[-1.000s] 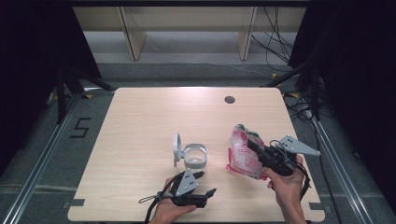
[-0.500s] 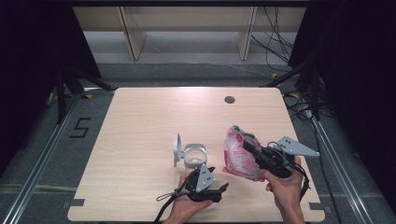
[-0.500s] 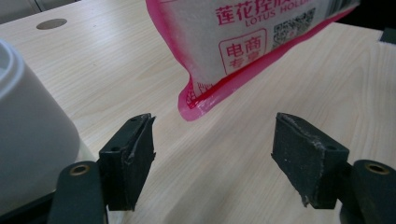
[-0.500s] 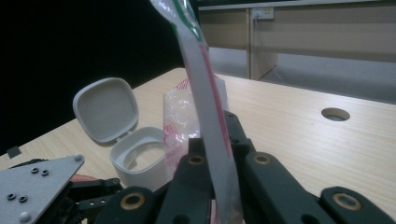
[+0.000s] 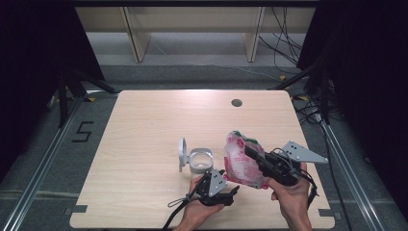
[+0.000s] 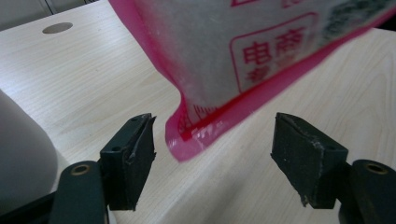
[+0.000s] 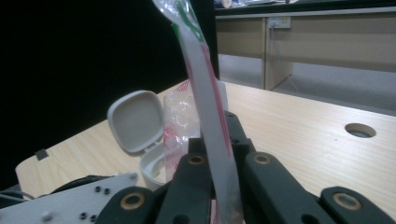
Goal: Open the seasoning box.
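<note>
A pink and white plastic bag (image 5: 243,161) with red print hangs above the table's front, held upright. My right gripper (image 5: 251,155) is shut on its upper edge; in the right gripper view the flat bag (image 7: 208,107) rises from between the closed jaws. My left gripper (image 5: 230,191) lies low at the front edge, open. In the left gripper view the bag's lower pink corner (image 6: 196,135) hangs between the spread jaws, touching neither pad. A white container (image 5: 199,161) with its hinged lid (image 5: 182,153) standing open rests just left of the bag.
The wooden table (image 5: 154,130) has a round cable hole (image 5: 236,102) near its far edge. Black cables trail from both grippers toward the front edge. Dark floor rails and stands flank the table on both sides.
My left gripper has slid right along the front edge to beneath the bag. The right gripper and the bag have shifted slightly left and up.
</note>
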Demonstrator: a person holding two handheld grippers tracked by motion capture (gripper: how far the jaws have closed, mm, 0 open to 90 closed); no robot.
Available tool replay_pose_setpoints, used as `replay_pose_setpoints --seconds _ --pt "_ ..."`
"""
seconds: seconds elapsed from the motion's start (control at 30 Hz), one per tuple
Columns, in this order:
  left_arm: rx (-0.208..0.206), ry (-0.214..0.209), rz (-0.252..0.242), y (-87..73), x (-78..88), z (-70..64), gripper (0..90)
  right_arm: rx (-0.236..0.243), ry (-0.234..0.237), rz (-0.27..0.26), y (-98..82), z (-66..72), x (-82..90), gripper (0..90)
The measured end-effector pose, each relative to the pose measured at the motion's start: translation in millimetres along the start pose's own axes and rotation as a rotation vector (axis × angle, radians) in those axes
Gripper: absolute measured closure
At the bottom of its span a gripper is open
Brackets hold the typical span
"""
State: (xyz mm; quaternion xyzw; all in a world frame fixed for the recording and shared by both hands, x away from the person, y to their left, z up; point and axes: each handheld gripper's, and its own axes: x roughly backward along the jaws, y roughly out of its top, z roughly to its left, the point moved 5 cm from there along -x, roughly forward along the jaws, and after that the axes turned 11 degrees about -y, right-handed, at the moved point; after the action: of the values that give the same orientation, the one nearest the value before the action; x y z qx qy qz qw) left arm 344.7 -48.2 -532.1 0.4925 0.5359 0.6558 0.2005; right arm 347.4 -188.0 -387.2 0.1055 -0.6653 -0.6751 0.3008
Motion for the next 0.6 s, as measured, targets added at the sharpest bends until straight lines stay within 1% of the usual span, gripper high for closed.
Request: replay_pose_setpoints --seconds 0.03,0.07,0.1,0.13,0.17,0.2,0.23,0.27,0.3,0.33,0.37,0.4,0.43,0.47,0.5,0.53,0.57,0.6 --pt "-0.017 0.006 0.013 0.1 1.2 1.6 29.5 0.004 0.007 0.001 0.6 1.8 1.2 90.0" --pt "-0.018 0.004 0.004 0.9 1.3 1.7 29.7 -0.002 0.019 -0.008 1.5 4.7 0.4 90.0" --pt "-0.021 0.016 0.000 1.5 2.5 1.3 31.4 0.019 0.017 -0.003 2.2 5.5 1.1 90.0" --pt "-0.016 -0.003 -0.008 1.8 2.2 0.6 35.0 0.002 0.021 0.015 2.2 8.8 1.9 90.0" --pt "-0.022 0.002 -0.021 3.2 3.5 -0.3 37.1 0.005 0.033 0.008 2.6 10.3 1.6 90.0" --pt "-0.031 -0.004 -0.021 4.3 4.6 -0.7 41.8 0.017 0.038 0.012 3.1 12.1 1.6 90.0" --pt "-0.035 0.001 -0.024 5.7 4.8 -1.7 43.2 0.005 0.041 0.015 3.0 14.1 1.9 90.0" --pt "-0.045 0.009 -0.019 6.6 5.7 -1.9 45.3 0.019 0.041 0.004 3.5 14.3 1.3 90.0" --pt "-0.061 0.012 -0.042 8.8 5.0 -0.3 48.5 0.023 0.045 -0.002 4.0 15.0 0.7 90.0" --pt "-0.057 0.013 -0.047 9.0 4.9 -0.3 53.4 0.023 0.050 0.000 5.1 16.5 0.8 90.0" --pt "-0.055 0.008 -0.062 9.7 4.4 -0.4 56.2 0.026 0.050 -0.006 5.7 16.4 0.7 90.0" --pt "-0.031 0.022 -0.069 9.3 5.7 -2.3 58.7 0.017 0.041 -0.008 6.9 16.4 1.7 90.0" --pt "-0.033 0.017 -0.098 10.4 4.0 -5.4 61.5 0.029 0.039 0.004 7.6 15.3 2.4 90.0" --pt "-0.036 0.016 -0.099 10.7 3.5 -6.8 64.5 0.015 0.044 -0.002 9.3 15.3 2.1 90.0" --pt "-0.031 0.012 -0.100 10.9 2.7 -8.4 65.7 0.018 0.044 -0.003 10.1 15.3 1.8 90.0" --pt "-0.031 0.009 -0.100 11.0 2.3 -9.1 66.5 0.007 0.039 -0.004 11.0 16.1 2.0 90.0" --pt "-0.023 0.017 -0.102 11.1 2.2 -10.6 67.2 0.036 0.030 -0.012 12.2 14.0 1.2 90.0" --pt "-0.012 0.016 -0.118 11.5 1.4 -10.9 68.0 0.034 0.039 -0.013 13.3 15.6 -0.1 90.0"
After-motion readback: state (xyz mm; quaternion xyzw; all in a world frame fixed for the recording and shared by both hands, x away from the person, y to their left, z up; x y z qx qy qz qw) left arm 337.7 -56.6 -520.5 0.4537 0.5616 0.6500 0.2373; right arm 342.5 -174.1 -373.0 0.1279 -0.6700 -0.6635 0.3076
